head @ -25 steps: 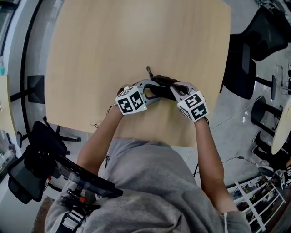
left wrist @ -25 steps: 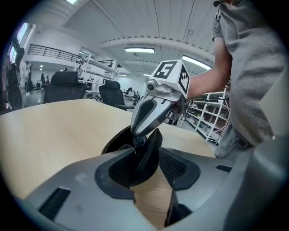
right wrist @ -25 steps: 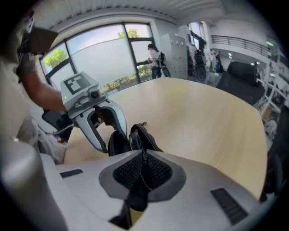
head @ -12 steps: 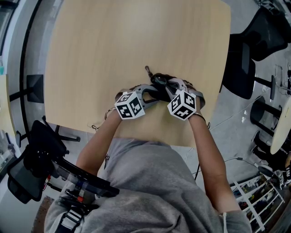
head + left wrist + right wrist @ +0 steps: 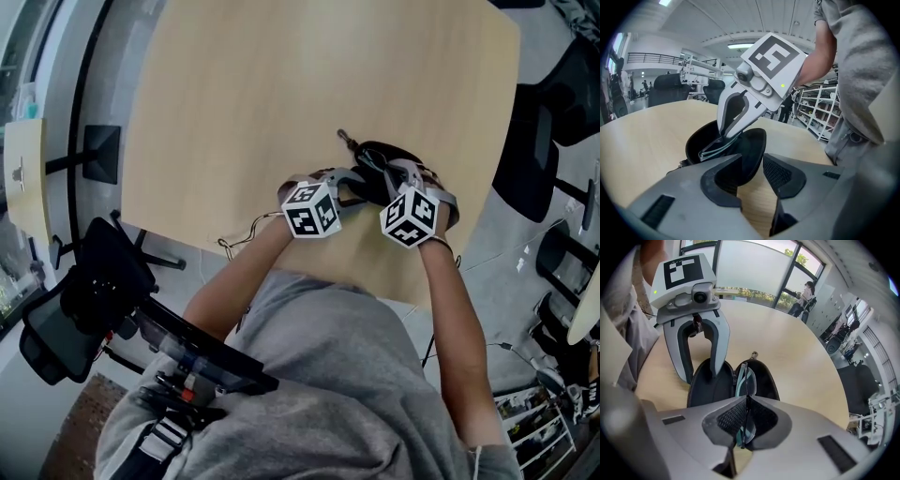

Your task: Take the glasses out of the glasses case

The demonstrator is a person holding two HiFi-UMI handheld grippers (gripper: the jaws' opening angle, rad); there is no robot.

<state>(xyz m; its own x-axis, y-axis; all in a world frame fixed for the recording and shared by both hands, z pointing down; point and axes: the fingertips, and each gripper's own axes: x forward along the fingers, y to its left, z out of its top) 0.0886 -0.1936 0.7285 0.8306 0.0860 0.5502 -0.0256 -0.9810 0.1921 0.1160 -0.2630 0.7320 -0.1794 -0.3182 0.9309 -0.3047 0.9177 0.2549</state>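
A black glasses case (image 5: 380, 155) lies open on the pale wooden table (image 5: 281, 94), near its front edge. In the right gripper view the glasses (image 5: 746, 376) stand on edge in the case's right half (image 5: 764, 378). My right gripper (image 5: 746, 414) points steeply down, and its closing jaws pinch the rim of the glasses. My left gripper (image 5: 754, 176) straddles the raised lid (image 5: 752, 145). Its jaws are closing slowly, and a gap still shows beside one pad. The right gripper view shows one left finger (image 5: 715, 366) inside the lid and the other outside it.
The case's zipper pull (image 5: 345, 139) sticks out at its far end. Black chairs (image 5: 525, 159) stand beyond the table's right edge. A dark stand (image 5: 84, 309) sits on the floor at lower left. Bare table stretches beyond the case.
My right gripper has rolled and swung in over the case, onto the glasses. The left gripper has crept slightly closer to the lid. The head view has shifted, so everything now sits further right.
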